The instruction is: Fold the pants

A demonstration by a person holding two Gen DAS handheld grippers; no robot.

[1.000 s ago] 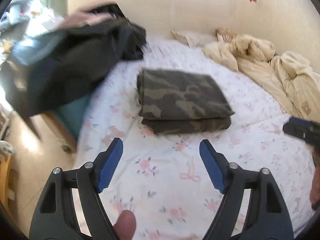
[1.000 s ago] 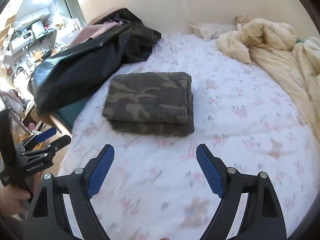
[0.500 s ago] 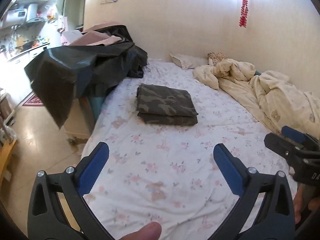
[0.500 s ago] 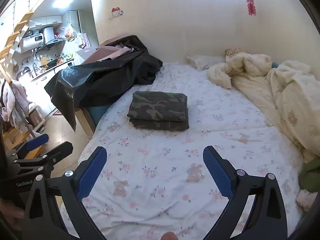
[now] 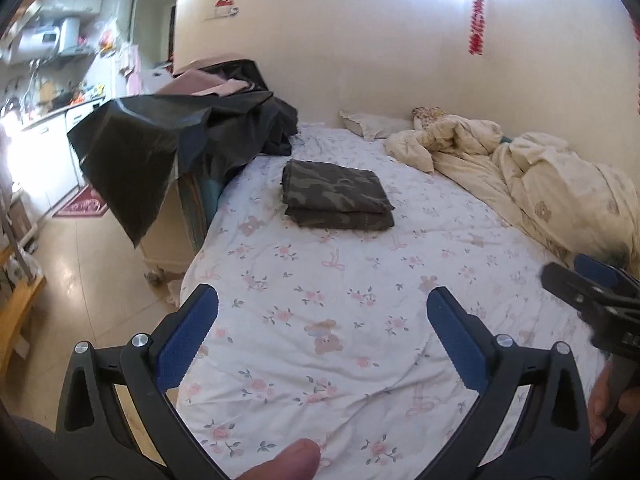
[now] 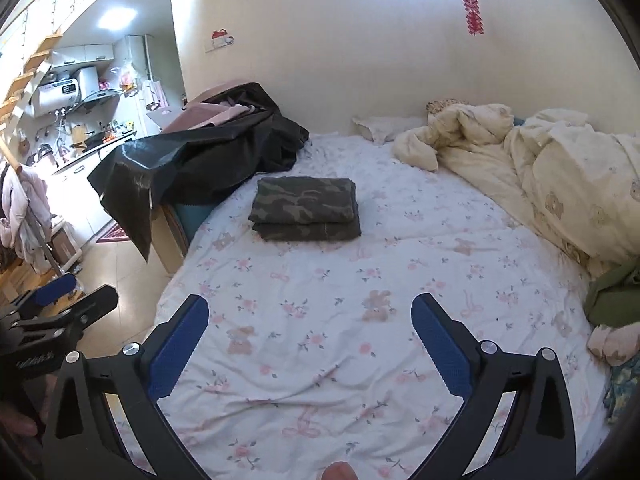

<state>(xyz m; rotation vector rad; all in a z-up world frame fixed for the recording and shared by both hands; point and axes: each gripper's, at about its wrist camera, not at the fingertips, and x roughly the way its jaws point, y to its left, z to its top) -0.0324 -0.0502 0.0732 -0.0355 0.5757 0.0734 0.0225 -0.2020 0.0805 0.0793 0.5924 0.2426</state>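
The camouflage pants [image 5: 336, 194] lie folded in a neat stack on the flowered bed sheet [image 5: 340, 320], far ahead of both grippers; the right wrist view shows them too [image 6: 306, 208]. My left gripper [image 5: 322, 296] hangs open over the near part of the bed, with only sheet between its blue pads. My right gripper [image 6: 311, 302] is beside it, its jaws opening wide and nothing between them. Each gripper shows at the edge of the other's view: the right gripper [image 5: 588, 284] and the left gripper [image 6: 60, 300].
A black plastic sheet [image 5: 160, 148] drapes over boxes at the bed's left side. A crumpled cream duvet [image 5: 560, 184] and a pillow [image 5: 376, 124] fill the far right. Green clothes [image 6: 612, 296] lie at the right edge. Bare floor [image 5: 88, 280] and a kitchen lie left.
Both grippers have drawn back and up from the folded pants, which now look smaller and farther off. Both pairs of jaws stand wider than before.
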